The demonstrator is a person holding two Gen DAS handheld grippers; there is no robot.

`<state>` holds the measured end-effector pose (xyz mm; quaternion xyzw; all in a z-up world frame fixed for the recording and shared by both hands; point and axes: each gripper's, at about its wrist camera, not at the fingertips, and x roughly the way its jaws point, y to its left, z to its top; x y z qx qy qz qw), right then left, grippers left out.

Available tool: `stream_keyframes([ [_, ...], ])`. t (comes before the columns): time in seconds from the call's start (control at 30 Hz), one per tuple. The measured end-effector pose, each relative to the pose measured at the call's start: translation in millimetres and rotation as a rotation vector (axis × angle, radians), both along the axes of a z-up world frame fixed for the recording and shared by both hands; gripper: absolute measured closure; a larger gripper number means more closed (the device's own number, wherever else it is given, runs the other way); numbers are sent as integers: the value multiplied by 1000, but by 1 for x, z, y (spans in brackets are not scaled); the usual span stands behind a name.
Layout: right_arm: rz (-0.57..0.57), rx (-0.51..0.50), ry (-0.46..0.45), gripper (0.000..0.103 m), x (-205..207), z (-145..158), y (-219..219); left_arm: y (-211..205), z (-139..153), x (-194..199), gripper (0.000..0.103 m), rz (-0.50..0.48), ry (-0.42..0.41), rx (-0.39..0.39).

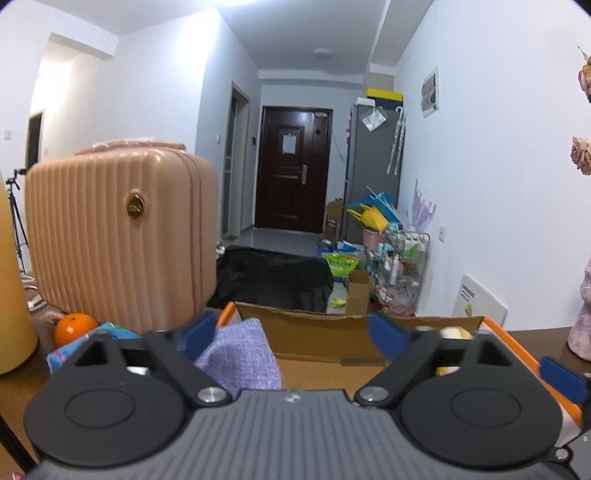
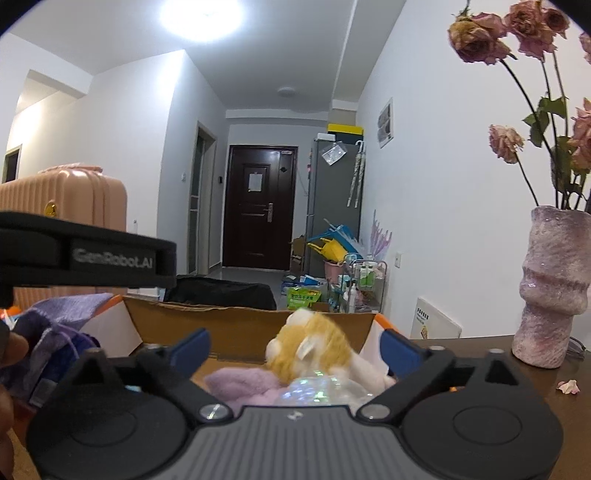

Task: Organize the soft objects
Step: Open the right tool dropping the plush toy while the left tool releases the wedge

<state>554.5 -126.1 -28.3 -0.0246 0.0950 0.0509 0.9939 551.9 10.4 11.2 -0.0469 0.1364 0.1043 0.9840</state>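
Both tools wide open over cardboard box (image 1: 317, 332)

Bright ceiling lamp (image 2: 201, 16) glare, fisheye bend at edges, near stuff blurry, bg fairly sharp.

Left gripper (image 1: 295, 332) sits nearly level, tipped slightly downward, blue-padded jaws spread wide with nothing pressed between them. Right gripper (image 2: 295, 347) matches it, jaws flung wide, pads gripping nothing. The left gripper's black body juts across the right wrist view's left side.
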Motion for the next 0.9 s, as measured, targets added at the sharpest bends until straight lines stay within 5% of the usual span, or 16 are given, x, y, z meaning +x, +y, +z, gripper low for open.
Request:
stream_keyframes([
  [0.9, -22, 4, -47, 0, -38, 3, -16, 2, 12, -40, 0, 0, -48, -28],
])
